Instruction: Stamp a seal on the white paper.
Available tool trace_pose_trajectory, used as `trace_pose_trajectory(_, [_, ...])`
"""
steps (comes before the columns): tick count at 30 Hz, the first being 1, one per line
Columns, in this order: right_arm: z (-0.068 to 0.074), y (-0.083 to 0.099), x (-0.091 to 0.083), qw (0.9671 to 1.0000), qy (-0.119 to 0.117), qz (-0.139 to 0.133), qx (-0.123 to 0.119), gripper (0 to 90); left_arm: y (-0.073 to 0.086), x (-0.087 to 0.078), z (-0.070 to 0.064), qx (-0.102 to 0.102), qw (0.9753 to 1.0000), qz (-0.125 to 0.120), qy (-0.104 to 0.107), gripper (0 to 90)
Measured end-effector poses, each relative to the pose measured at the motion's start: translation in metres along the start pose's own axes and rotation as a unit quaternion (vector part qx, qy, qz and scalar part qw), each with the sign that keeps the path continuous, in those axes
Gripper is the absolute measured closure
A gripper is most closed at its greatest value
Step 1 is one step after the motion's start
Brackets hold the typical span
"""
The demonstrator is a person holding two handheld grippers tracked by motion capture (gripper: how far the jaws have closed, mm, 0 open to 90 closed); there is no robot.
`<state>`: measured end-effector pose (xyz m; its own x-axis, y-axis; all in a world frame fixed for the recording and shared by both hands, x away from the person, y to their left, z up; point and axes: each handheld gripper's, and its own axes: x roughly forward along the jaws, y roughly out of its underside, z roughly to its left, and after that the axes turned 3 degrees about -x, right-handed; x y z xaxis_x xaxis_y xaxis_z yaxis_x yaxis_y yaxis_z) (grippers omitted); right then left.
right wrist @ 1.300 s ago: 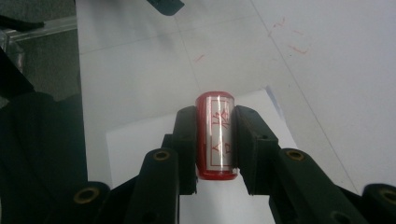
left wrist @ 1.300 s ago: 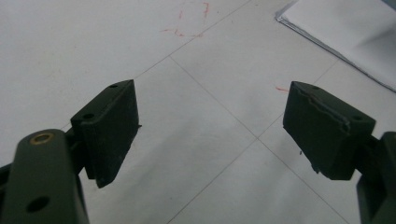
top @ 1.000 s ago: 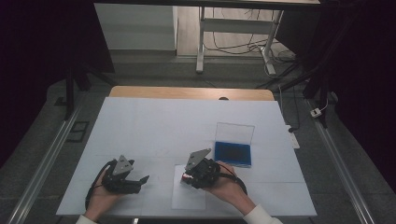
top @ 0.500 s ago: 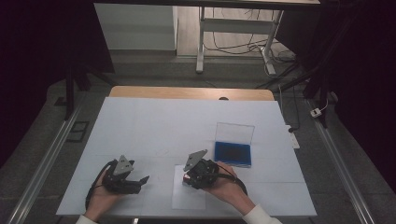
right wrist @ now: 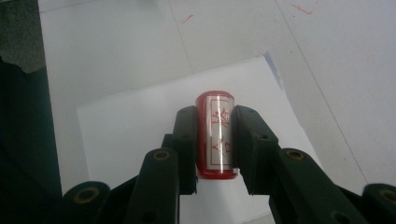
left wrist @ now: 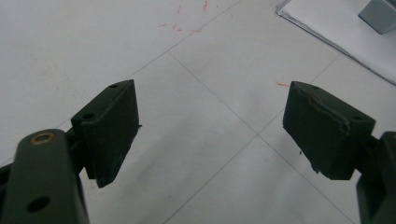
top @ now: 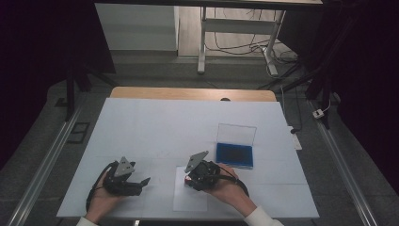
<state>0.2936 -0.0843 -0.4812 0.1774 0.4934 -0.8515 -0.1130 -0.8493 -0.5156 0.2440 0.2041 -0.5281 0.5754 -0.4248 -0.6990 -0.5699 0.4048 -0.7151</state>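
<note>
My right gripper (right wrist: 215, 122) is shut on a red cylindrical stamp (right wrist: 215, 135) that has a clear band with red characters on it. The stamp is held over a white sheet of paper (right wrist: 135, 130). In the high view the right gripper (top: 189, 181) hovers over the paper (top: 188, 200) near the table's front edge. My left gripper (top: 144, 181) lies to the left of the paper on the white table. Its jaws stand wide apart, and the left gripper (left wrist: 210, 121) has nothing between them. A corner of the paper (left wrist: 336, 32) shows at the upper right of the left gripper view.
A blue ink pad (top: 234, 155) in a case with its clear lid (top: 236, 133) raised stands just right of the right hand. The white table cover (top: 188, 122) stretches back to a wooden edge (top: 188, 93). Faint red marks (left wrist: 177, 25) dot the cover.
The right gripper with the stamp has shifted slightly down and toward the near edge over the paper. The left gripper has stayed put.
</note>
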Motion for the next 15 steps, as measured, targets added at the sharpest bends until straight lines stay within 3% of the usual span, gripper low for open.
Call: trace_pose_trajectory(15, [-0.0019,0.0004,0.0025,1.0,-0.003,0.004,0.003,69.9,0.0005,0.0014,-0.0002,0.003,1.0,0.007,-0.001,18.9])
